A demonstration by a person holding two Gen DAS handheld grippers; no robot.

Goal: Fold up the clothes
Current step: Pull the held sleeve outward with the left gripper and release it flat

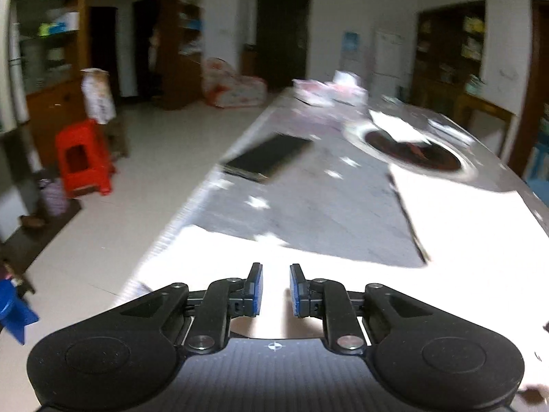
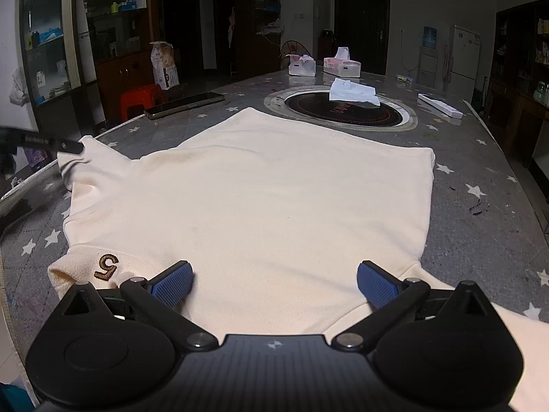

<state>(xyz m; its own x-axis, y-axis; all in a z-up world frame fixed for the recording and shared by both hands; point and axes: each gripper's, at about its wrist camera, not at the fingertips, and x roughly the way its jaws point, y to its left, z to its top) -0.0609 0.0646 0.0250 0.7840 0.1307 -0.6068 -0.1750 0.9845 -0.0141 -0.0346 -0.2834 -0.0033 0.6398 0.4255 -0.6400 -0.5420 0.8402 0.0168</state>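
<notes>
Left gripper (image 1: 276, 290) stood slightly parted, empty, view blurred; right gripper (image 2: 274, 285) gaped wide, empty, over cream garment (image 2: 274, 199), cut off at 6 o'clock

Phone (image 2: 184, 100), tissue boxes (image 2: 302, 65), remote (image 2: 440, 105) on table (image 2: 480, 185) (star-print).

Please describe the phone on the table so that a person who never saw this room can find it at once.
Start at the round black cooktop set into the grey star-patterned table. Look left, toward the table's edge, beyond the cream garment. The phone lies flat there, the only dark, slim slab; the things near the cooktop are white.
</notes>
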